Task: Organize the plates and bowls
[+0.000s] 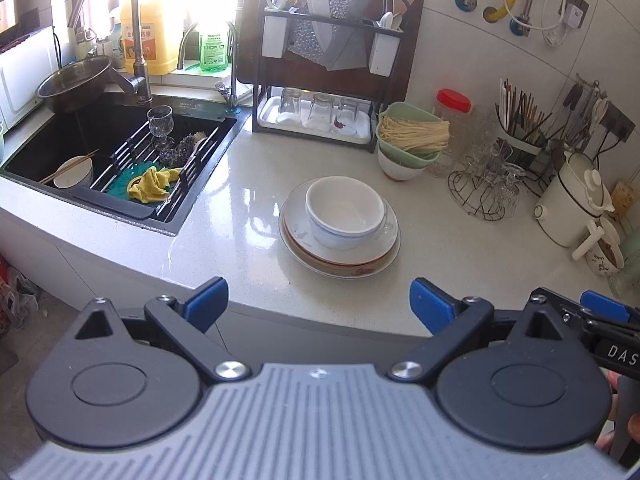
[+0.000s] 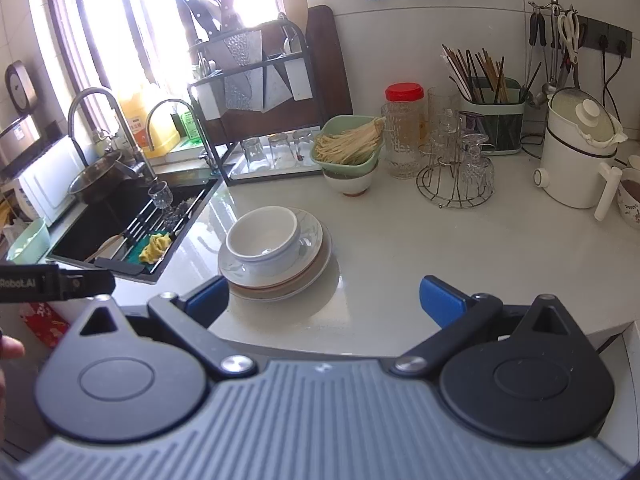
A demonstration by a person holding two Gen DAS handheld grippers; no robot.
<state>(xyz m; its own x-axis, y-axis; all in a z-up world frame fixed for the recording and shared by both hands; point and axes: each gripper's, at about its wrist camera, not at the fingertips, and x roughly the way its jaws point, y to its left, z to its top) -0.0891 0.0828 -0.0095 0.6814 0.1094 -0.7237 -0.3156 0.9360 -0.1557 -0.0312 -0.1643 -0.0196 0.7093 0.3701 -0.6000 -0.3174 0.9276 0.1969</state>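
Note:
A white bowl [image 1: 346, 211] sits on a stack of plates [image 1: 340, 258] on the pale counter; the stack also shows in the right wrist view, bowl [image 2: 264, 238] on plates [image 2: 280, 276]. My left gripper [image 1: 318, 304] is open and empty, held back over the counter's front edge, short of the stack. My right gripper [image 2: 324, 300] is open and empty, just right of and in front of the stack; its left finger [image 2: 208, 300] is near the plates' rim. Another white bowl with chopsticks [image 1: 74, 172] lies in the sink.
The black sink [image 1: 120, 148] with a drain rack, goblet and yellow cloth is at the left. A dish rack with glasses [image 1: 316, 112], a green basket of noodles on a bowl [image 1: 412, 140], a glass stand [image 1: 486, 184] and a white kettle [image 1: 572, 200] line the back.

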